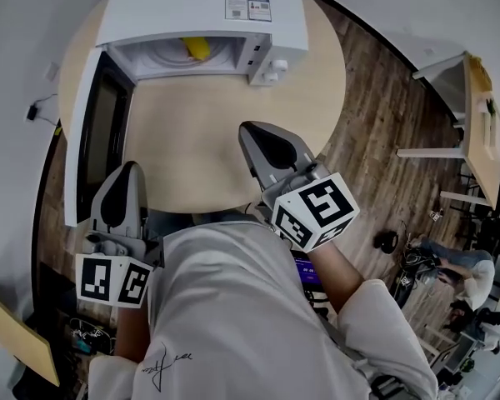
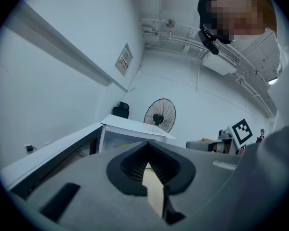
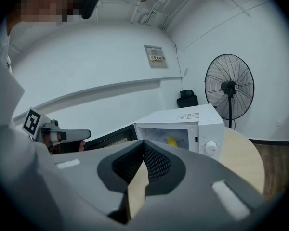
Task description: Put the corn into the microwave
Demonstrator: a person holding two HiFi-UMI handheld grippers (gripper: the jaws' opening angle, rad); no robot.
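Observation:
The yellow corn [image 1: 195,47] lies inside the white microwave [image 1: 208,7] at the far side of the round table [image 1: 200,140]; in the right gripper view the corn [image 3: 172,141] shows through the open cavity. The microwave door [image 1: 96,132] stands swung open to the left. My right gripper [image 1: 248,127] hovers over the table's near half, well short of the microwave, shut with nothing between its jaws [image 3: 143,142]. My left gripper [image 1: 132,167] is by the table's near left edge beside the open door, its jaws closed and empty [image 2: 147,144].
A standing fan [image 3: 229,88] is behind the microwave to the right. A second light table [image 1: 479,132] stands at the right over the wooden floor. A person [image 1: 450,265] sits low at the right, with a small black object [image 1: 387,242] nearby on the floor.

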